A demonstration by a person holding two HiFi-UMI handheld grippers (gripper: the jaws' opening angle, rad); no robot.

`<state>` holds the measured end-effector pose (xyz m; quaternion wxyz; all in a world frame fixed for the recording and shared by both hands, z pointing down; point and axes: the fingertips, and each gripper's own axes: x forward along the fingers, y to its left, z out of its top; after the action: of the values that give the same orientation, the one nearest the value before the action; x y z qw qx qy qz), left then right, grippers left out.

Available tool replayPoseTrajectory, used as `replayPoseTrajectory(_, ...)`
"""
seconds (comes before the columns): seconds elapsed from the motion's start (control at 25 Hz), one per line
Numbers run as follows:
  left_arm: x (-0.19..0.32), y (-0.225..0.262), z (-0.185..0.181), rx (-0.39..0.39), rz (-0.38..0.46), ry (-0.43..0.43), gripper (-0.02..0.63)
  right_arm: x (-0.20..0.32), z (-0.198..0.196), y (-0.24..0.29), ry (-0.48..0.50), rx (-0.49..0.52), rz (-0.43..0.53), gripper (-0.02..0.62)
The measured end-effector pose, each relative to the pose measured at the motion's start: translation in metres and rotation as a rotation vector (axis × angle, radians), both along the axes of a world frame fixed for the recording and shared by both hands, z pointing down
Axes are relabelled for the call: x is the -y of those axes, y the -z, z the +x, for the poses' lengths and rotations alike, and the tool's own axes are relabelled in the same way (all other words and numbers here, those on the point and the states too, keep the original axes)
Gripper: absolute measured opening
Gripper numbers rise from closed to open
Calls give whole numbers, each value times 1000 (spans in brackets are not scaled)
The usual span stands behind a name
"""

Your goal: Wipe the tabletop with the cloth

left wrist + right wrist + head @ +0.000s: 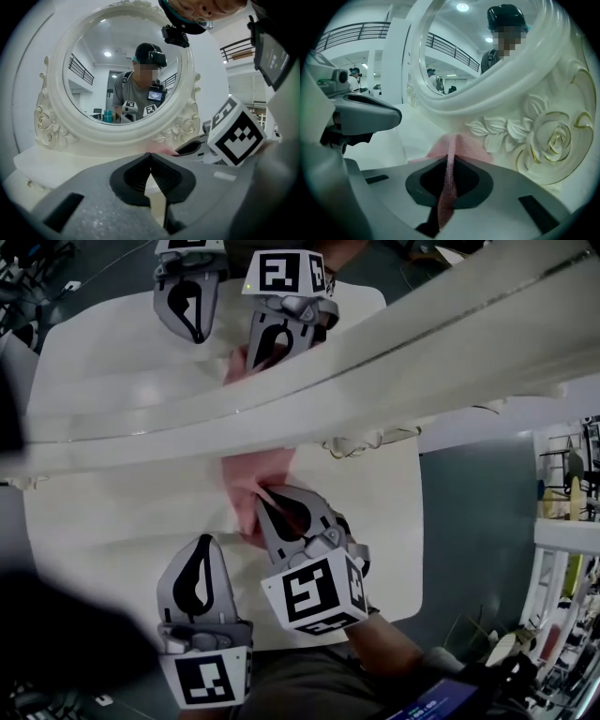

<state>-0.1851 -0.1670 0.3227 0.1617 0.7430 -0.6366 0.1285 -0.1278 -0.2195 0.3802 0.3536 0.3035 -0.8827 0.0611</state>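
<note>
Right gripper view: the right gripper (pixel 449 164) pinches the pink cloth (pixel 459 144) beside the mirror (pixel 534 131). The left gripper (pixel 150 158) is closed and empty. Wiping looks under way, with most of the table (pixel 103 521) probably still to do.

Ornate wht mirror (pixel 123 135), grey floor (pixel 469 521), balcony rail (pixel 356 32)

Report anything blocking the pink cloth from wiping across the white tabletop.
The right tool grips the pink cloth. Just ahead of it, the mirror's carved frame rises from the tabletop and blocks strokes that way. The shut left tool sits apart to its left.
</note>
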Motion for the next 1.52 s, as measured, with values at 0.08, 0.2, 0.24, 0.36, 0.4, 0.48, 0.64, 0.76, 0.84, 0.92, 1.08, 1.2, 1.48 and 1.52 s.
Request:
replayPoseTrajectory(0.08,2,-4,0,1,3,-14,15,2,3,-5,-17,-3,3,20)
replayPoseTrajectory(0.2,6,-10,20,3,11,-37,15,7,25,-12,-46,-5,12,21)
replayPoseTrajectory(0.24,7,-10,32,4,14,-43,15,8,39,-12,-54,-5,14,20)
replayPoseTrajectory(0.36,5,2,80,12,24,-63,15,7,89,-2,-79,-4,23,21)
replayPoseTrajectory(0.4,3,5,95,14,26,-71,15,6,105,1,-89,-4,26,21)
replayPoseTrajectory(0.48,1,5,112,15,29,-88,15,3,125,1,-109,-7,29,21)
replayPoseTrajectory(0.64,-5,1,115,14,41,-116,15,-2,129,-5,-138,-8,37,21)
replayPoseTrajectory(0.76,-5,4,128,20,41,-142,15,-3,143,-2,-164,-6,42,20)
replayPoseTrajectory(0.84,-5,6,140,24,39,-155,15,-1,158,-1,-182,-4,43,21)
replayPoseTrajectory(0.92,-4,7,153,27,34,-166,15,0,174,0,-200,-4,42,21)
replayPoseTrajectory(1.08,-1,6,182,31,38,-203,15,2,206,-1,-234,-8,43,21)
replayPoseTrajectory(1.2,-1,6,204,35,43,-224,15,2,232,-1,-259,-11,47,21)
replayPoseTrajectory(1.48,-5,20,258,44,72,-284,15,-2,293,11,-330,-10,77,20)
replayPoseTrajectory(1.52,-7,24,265,46,81,-294,15,-3,301,16,-339,-9,86,20)
